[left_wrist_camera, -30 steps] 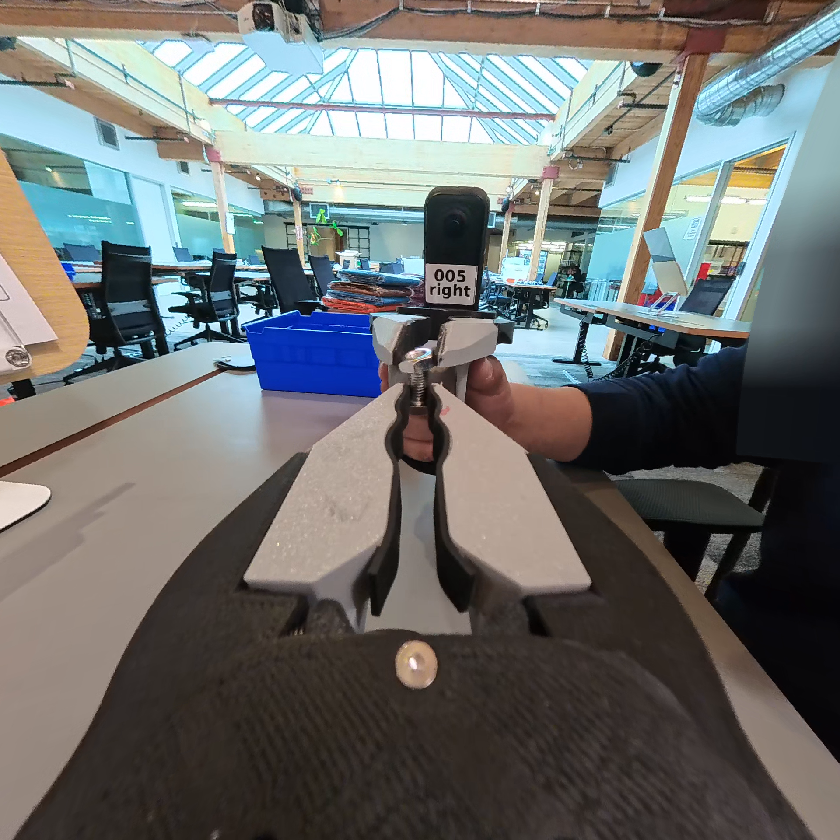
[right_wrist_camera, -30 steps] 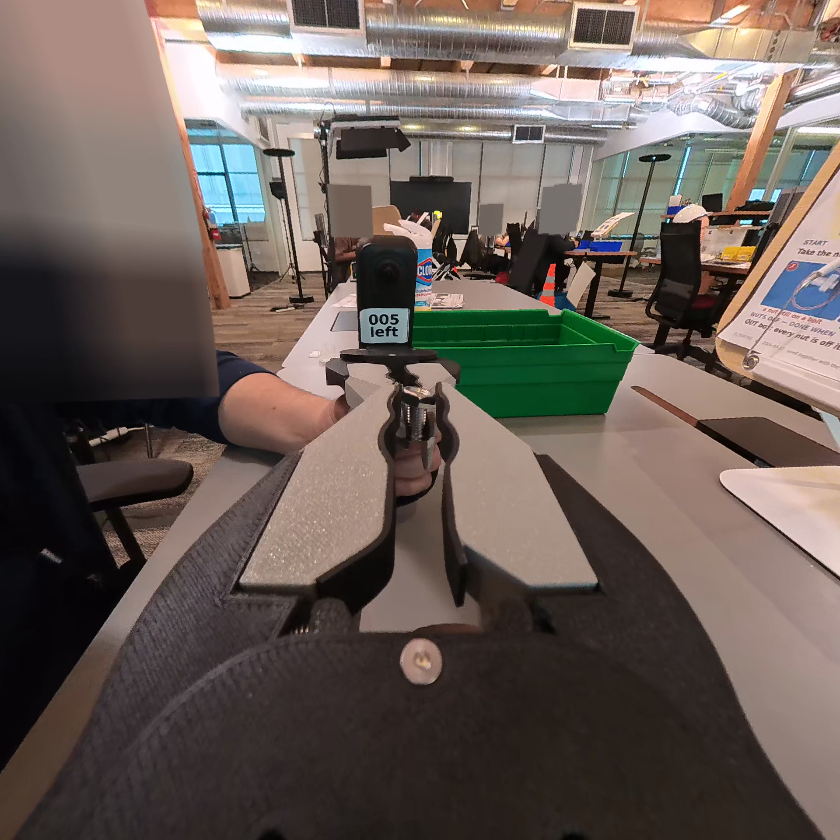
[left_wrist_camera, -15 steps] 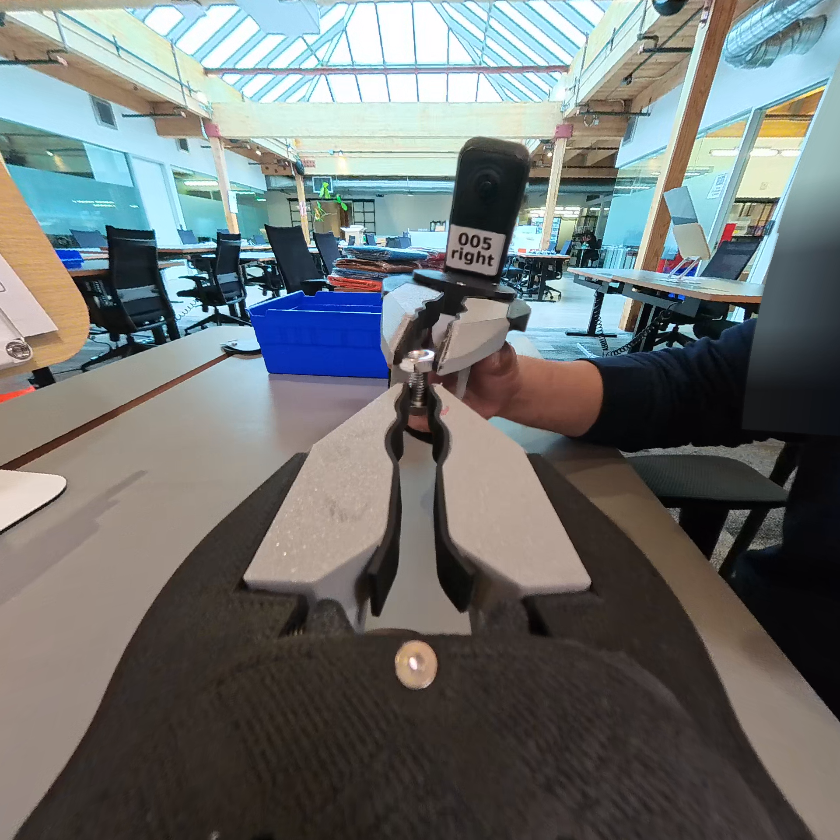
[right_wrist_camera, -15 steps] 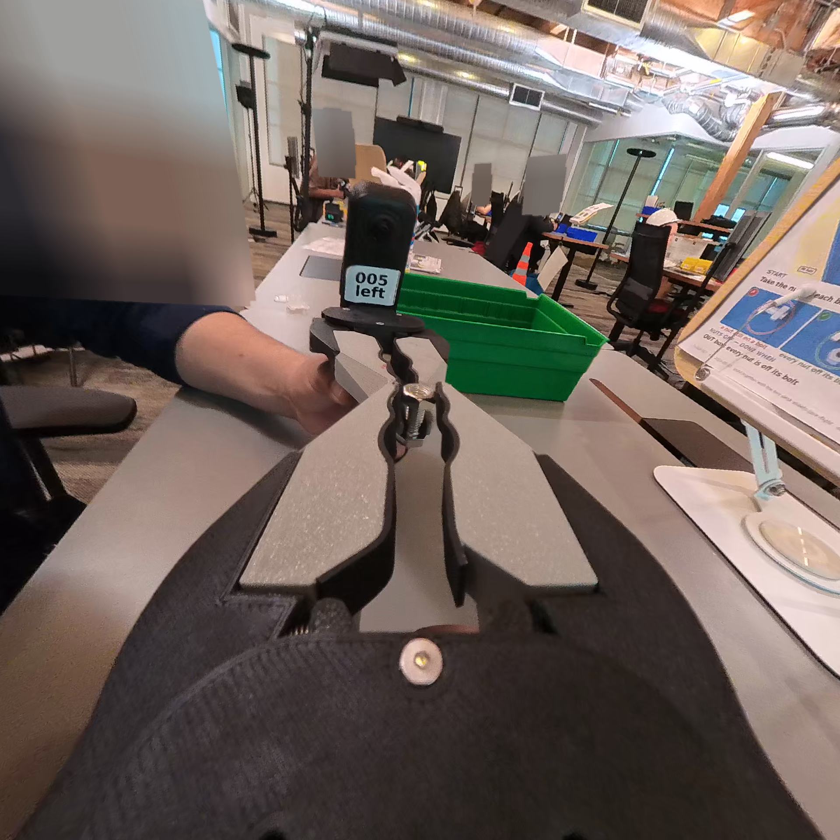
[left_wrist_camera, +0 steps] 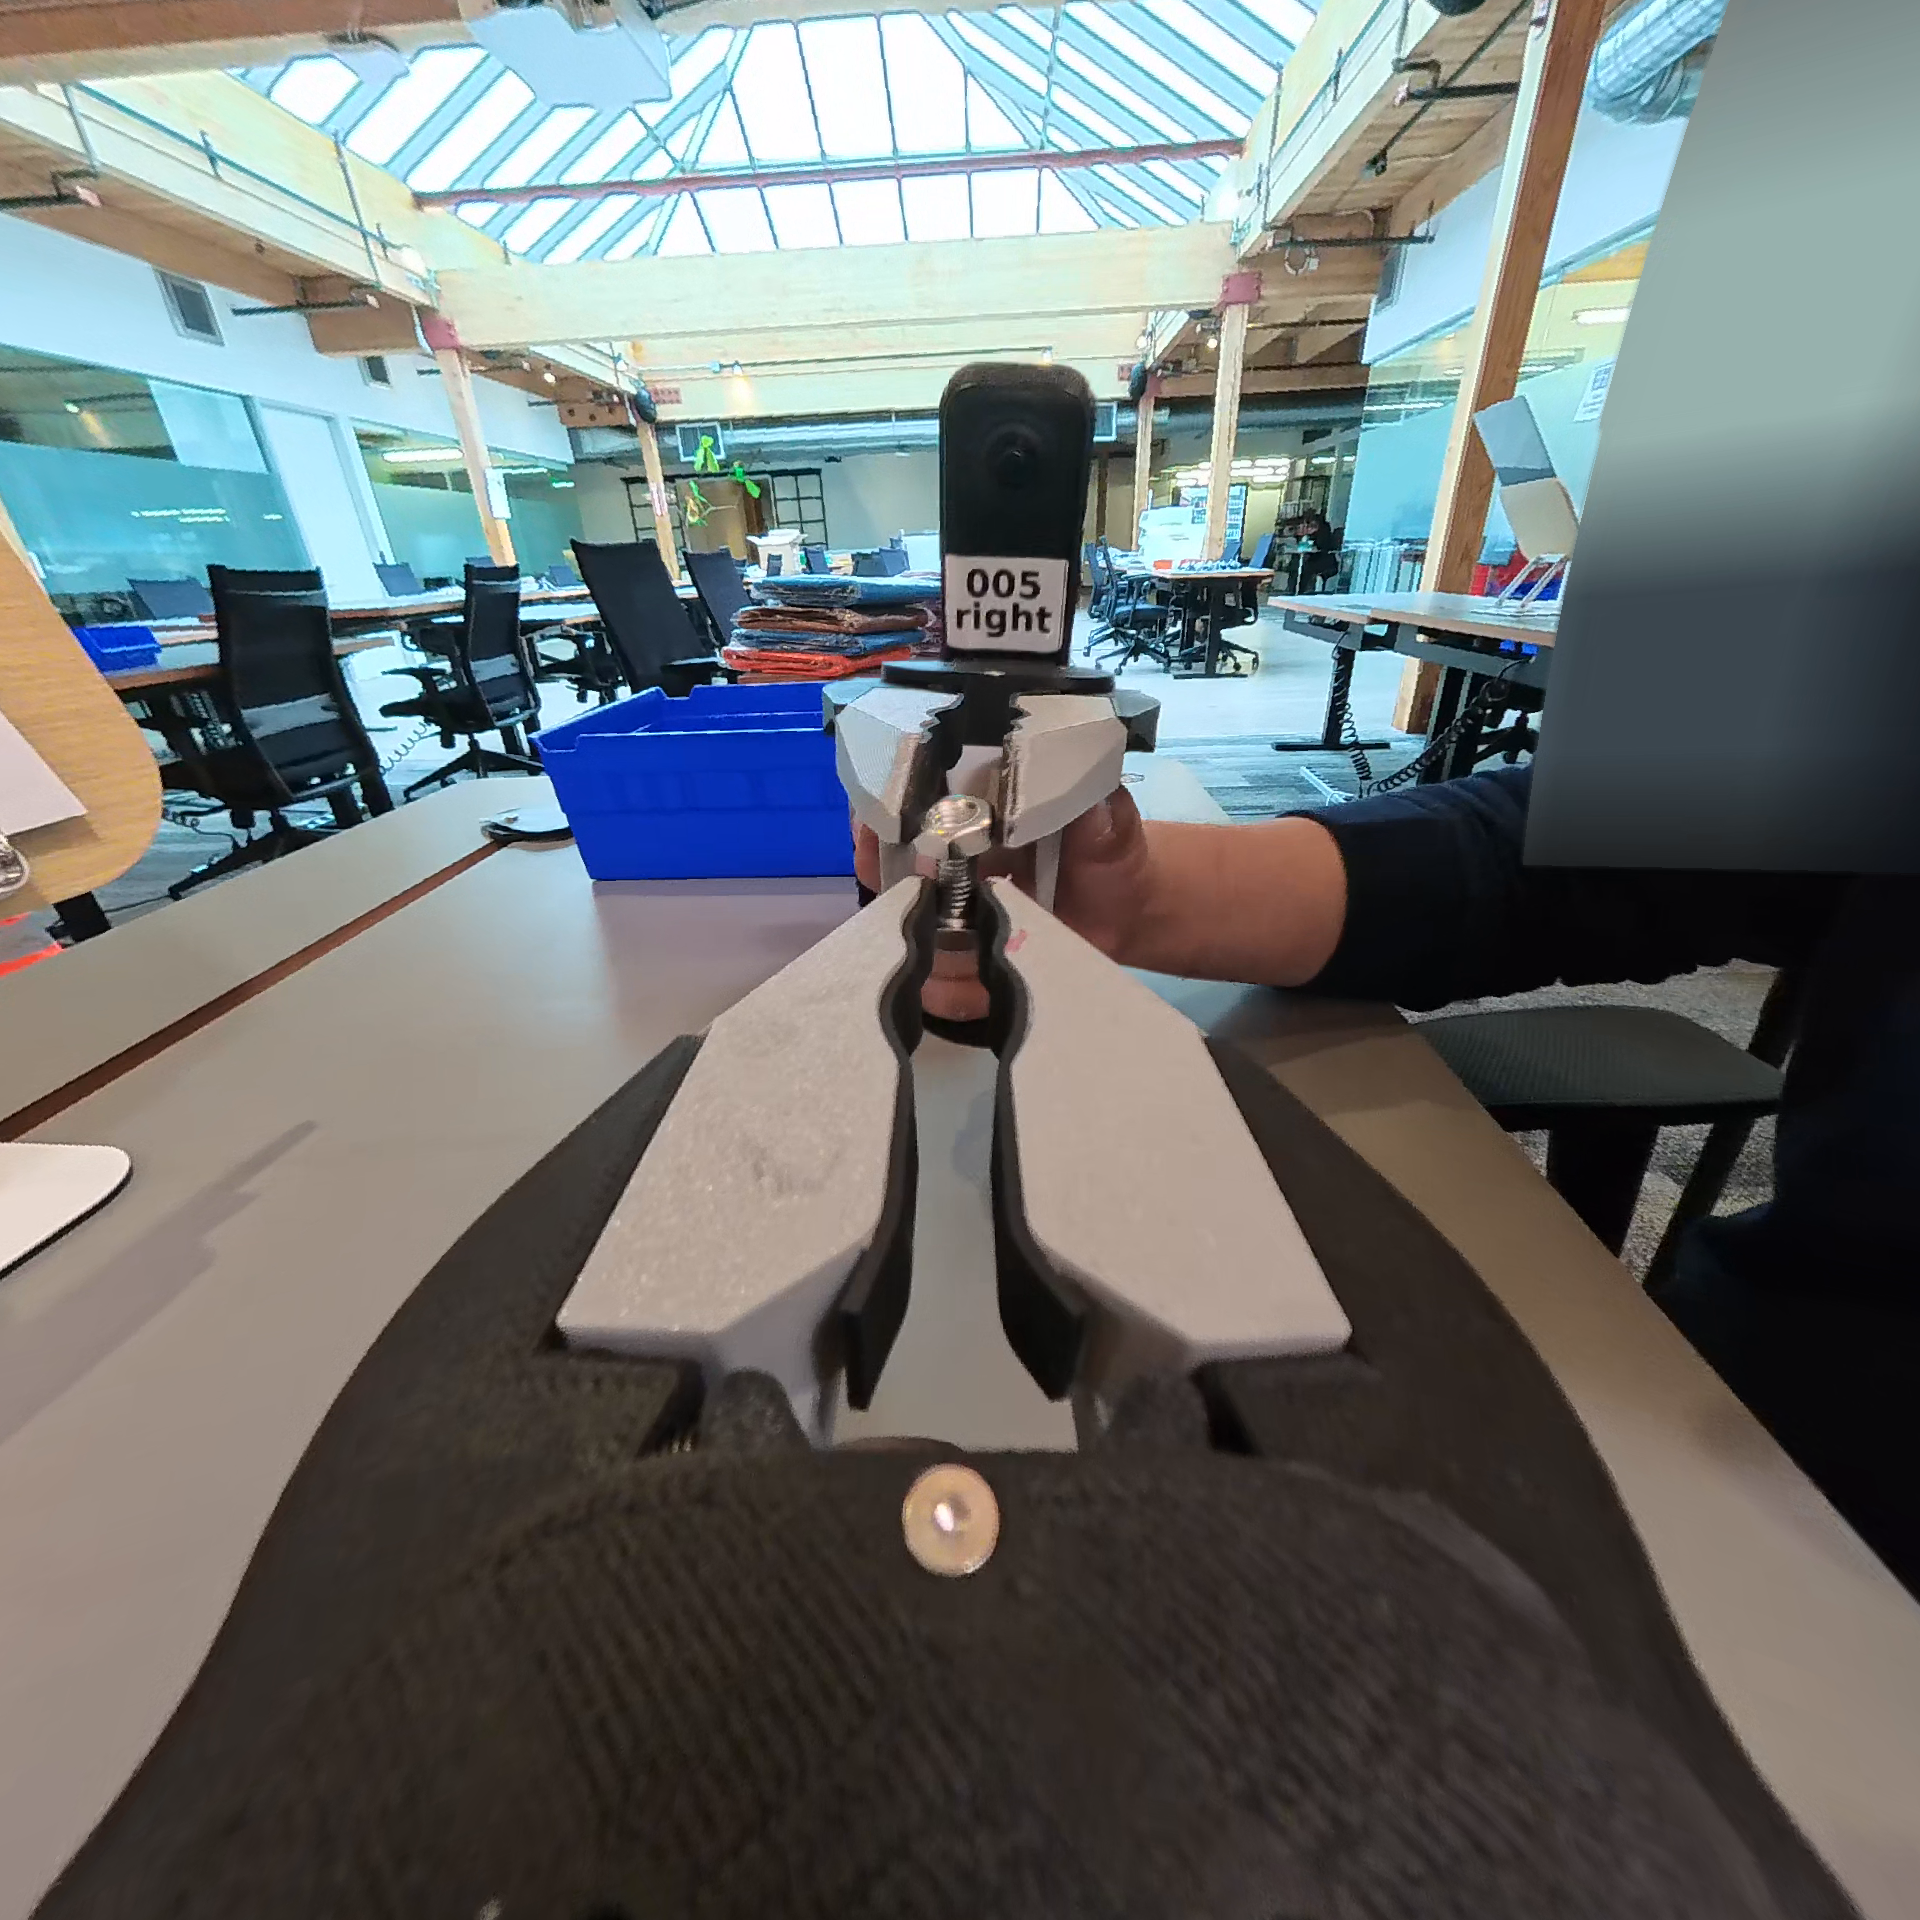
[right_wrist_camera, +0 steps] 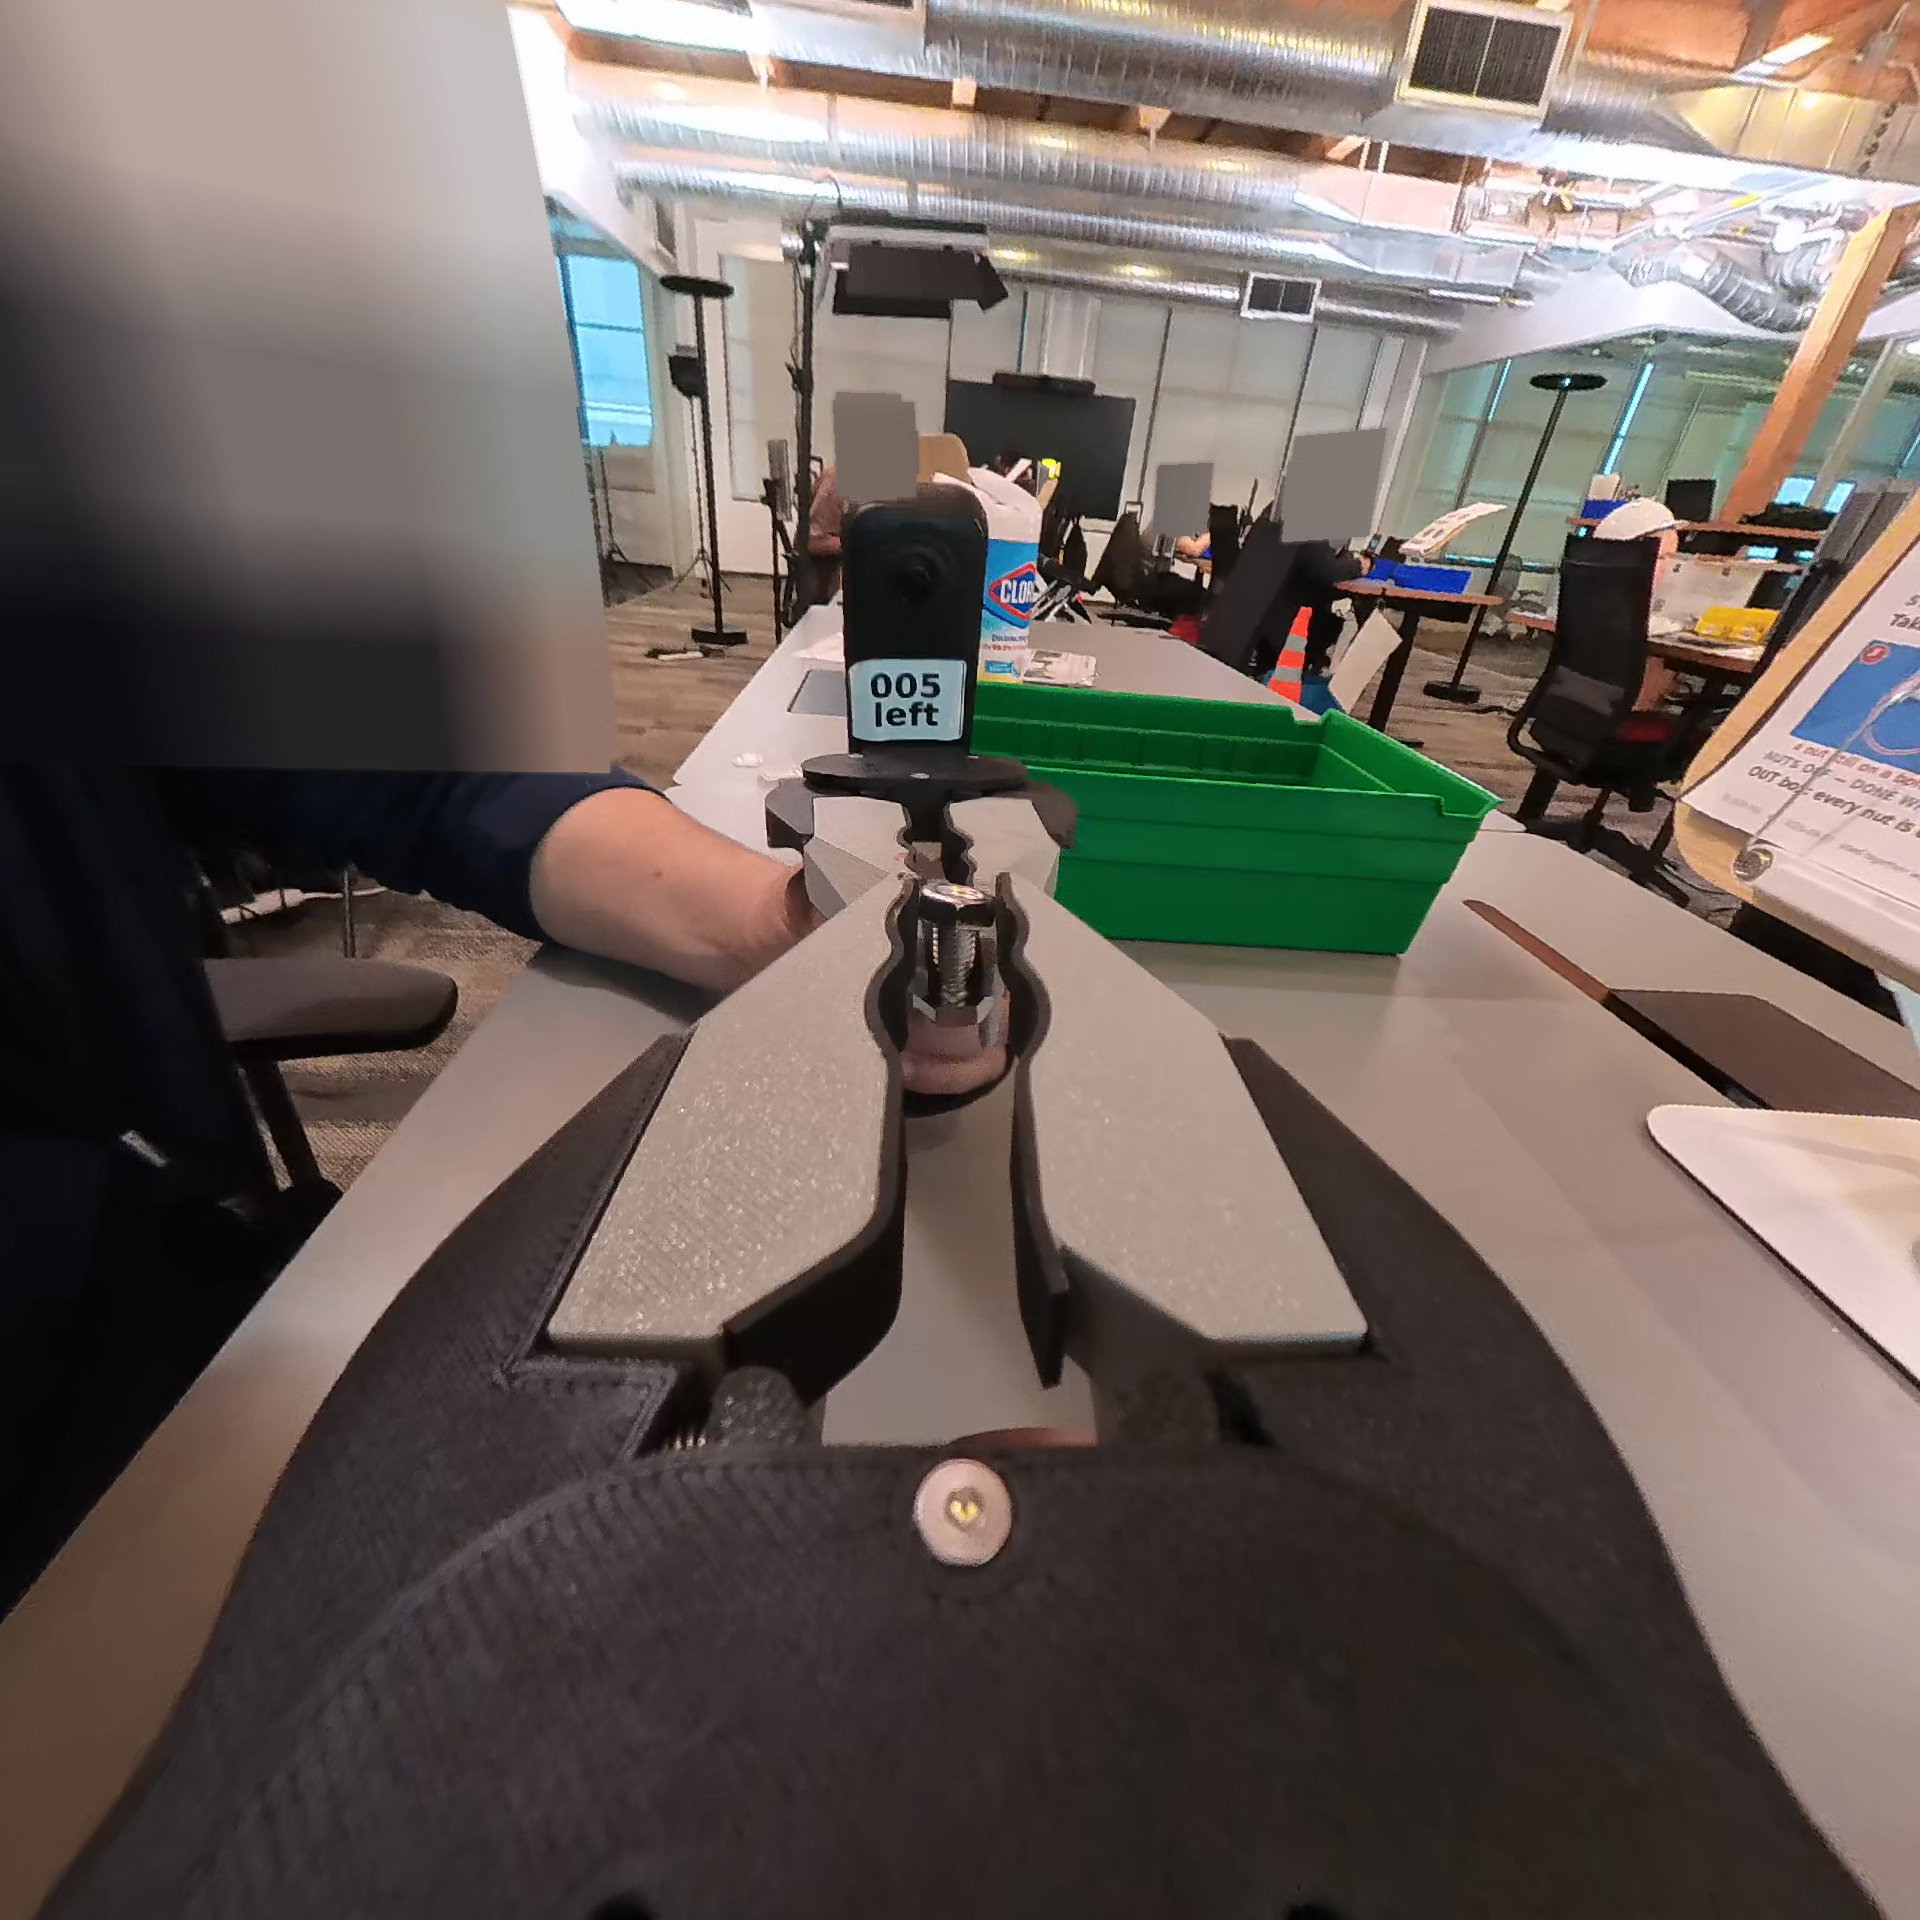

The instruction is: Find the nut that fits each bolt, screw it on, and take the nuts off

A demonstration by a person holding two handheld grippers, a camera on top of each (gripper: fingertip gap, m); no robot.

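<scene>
Above the grey table (left_wrist_camera: 312, 1018), between blue bin (left_wrist_camera: 696, 790) and green bin (right_wrist_camera: 1247, 831): left gripper (left_wrist_camera: 958, 914) nearly shut, pinching the bolt (left_wrist_camera: 954, 894) by its lower shank; right gripper (right_wrist_camera: 951, 956) narrowly parted, clamped on the nut (right_wrist_camera: 948, 1003); bolt axis upright, crosswise to both grippers, equally near each; turning about that axis probably next.

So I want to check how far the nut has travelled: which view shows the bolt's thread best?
The right wrist view: the thread runs bare from hex head to nut. The left wrist view shows only a short stretch above the left gripper's fingers.
</scene>
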